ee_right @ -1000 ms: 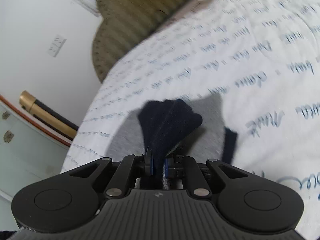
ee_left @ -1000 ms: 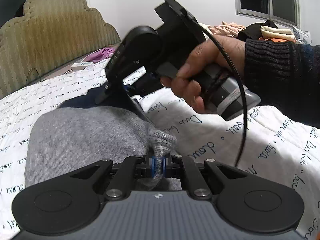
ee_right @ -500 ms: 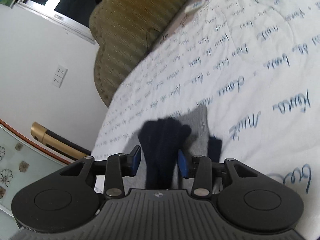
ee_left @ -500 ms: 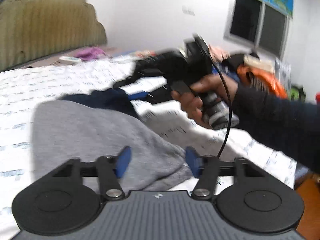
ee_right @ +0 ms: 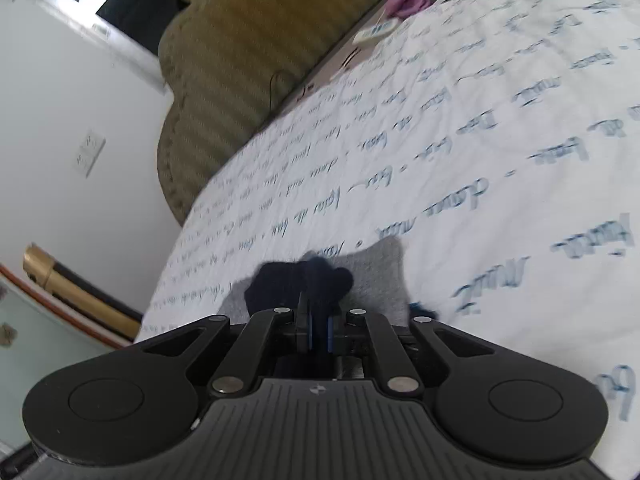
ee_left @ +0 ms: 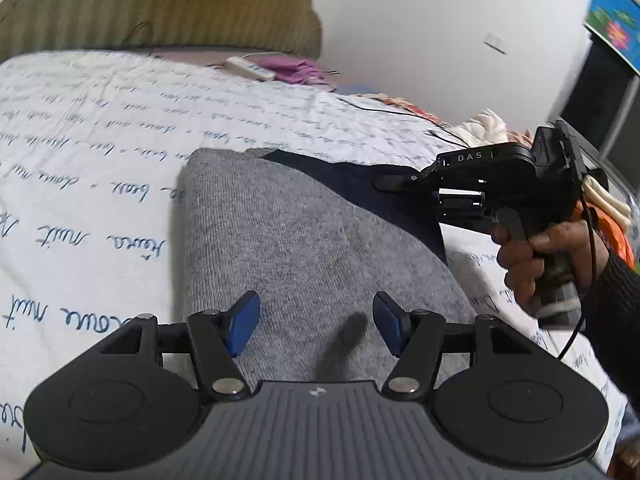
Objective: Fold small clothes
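With the grey garment flat on the bed, left gripper spread empty above it and right gripper closing on its navy edge, draw that edge across evenly, keeping the fold smooth

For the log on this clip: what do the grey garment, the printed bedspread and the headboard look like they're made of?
Grey garment: a soft knit, probably wool or cotton blend; fine ribbed rows and a matte, heathered surface show.
Printed bedspread: light woven cotton or polyester, apparently quilted; matte white, puckered, with blue script.
Headboard: upholstered, velvet-like or corduroy-type olive fabric; vertical ribs and a soft scalloped edge.
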Tool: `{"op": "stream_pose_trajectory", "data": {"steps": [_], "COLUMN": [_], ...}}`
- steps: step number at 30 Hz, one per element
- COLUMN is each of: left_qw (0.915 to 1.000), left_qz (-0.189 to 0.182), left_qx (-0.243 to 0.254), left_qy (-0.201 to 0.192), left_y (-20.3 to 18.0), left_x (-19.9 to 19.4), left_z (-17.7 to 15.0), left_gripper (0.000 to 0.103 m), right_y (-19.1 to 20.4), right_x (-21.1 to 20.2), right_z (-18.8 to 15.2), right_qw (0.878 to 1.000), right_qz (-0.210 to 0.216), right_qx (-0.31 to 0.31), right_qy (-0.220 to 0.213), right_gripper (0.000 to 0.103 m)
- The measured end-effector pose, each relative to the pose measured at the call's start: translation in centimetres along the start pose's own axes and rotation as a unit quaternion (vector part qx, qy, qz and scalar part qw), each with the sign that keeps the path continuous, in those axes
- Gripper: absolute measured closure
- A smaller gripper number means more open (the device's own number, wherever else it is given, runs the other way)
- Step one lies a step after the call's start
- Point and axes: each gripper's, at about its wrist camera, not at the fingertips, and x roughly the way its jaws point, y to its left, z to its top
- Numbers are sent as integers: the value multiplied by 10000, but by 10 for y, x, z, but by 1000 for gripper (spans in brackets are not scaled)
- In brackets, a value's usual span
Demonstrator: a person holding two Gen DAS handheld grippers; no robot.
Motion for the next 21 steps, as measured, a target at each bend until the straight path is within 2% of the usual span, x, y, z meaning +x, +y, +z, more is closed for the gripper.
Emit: {"op": "stream_pose_trajectory", "data": {"steps": [2, 4, 7, 8, 9, 10, 11, 13, 16, 18, 19, 21], "left_qw": [9998, 9989, 9995, 9995, 9993, 9990, 9987, 9967, 9844, 9793, 9783, 9745], "left_qz": [8, 59, -69, -65, 5, 103, 188, 145, -356, -705, -833, -947], "left_qx": [216, 457, 253, 130, 25, -96, -264, -802, -1619, -1766, -1756, -1852], "left_qy": [-28, -103, -184, -271, -369, -424, -390, -61, 597, 690, 725, 838], "left_y": [-1, -5, -2, 4, 10, 18, 28, 50, 71, 72, 71, 72], "left_x": [4, 3, -15, -24, -33, -39, -43, -46, -40, -36, -33, -24], "left_z": [-7, -10, -2, 2, 2, 2, 2, -2, -19, -29, -30, -27], "left_gripper": [40, 39, 39, 39, 38, 37, 37, 37, 38, 38, 38, 44], "right_y": [-14, -19, -11, -7, -4, 0, 4, 7, 4, 1, -1, -4], "right_x": [4, 10, -1, -10, -22, -36, -50, -75, -95, -96, -95, -92], "right_z": [-3, -9, -16, -19, -25, -33, -40, -61, -97, -121, -130, -140], "right_qw": [9996, 9994, 9993, 9991, 9991, 9991, 9994, 9999, 9990, 9968, 9953, 9929], "right_qz": [-209, -192, -135, -111, -33, 15, 34, 55, 157, 170, 323, 582], "right_qx": [139, 222, 344, 382, 382, 314, 210, 64, 72, 166, 288, 543], "right_qy": [114, 158, -77, -123, -201, -276, -287, -143, 423, 767, 871, 879], "right_gripper": [93, 93, 71, 53, 45, 42, 41, 40, 41, 46, 47, 48]}}
